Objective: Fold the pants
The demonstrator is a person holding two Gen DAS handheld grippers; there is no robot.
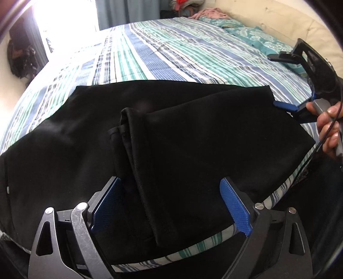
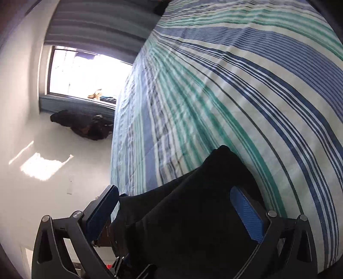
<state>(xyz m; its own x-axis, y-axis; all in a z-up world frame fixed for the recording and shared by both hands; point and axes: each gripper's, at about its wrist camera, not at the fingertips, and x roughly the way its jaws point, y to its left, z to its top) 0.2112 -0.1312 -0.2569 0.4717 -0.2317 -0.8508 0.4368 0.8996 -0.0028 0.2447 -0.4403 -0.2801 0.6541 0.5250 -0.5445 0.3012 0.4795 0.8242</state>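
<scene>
We see a bed covered by a striped bedspread (image 1: 171,53) in blue, teal and white bands, filling both wrist views; in the right wrist view it sweeps from 12 o'clock round to 4 o'clock. On it lie the black pants (image 1: 150,133), folded over themselves, occupying the centre of the left wrist view, with a doubled cuff edge running from the centre toward 6 o'clock. In the right wrist view the pants (image 2: 188,214) rise from 6 o'clock toward the centre. At 1 o'clock in the left wrist view lies a teal patterned pillow (image 1: 246,32), with pink cloth (image 1: 210,14) just beyond it. A bright window (image 2: 85,73) sits at 10 o'clock in the right wrist view. The left gripper (image 1: 171,203) hangs over the near edge of the pants at 6 o'clock, its blue pads spread wide and clear of the fabric. The right gripper (image 2: 178,210), seen from the left wrist at 3 o'clock (image 1: 287,82) beside the holding hand (image 1: 328,128), also stands wide apart, black cloth lying between its fingers; whether the pads press on it we cannot tell.
</scene>
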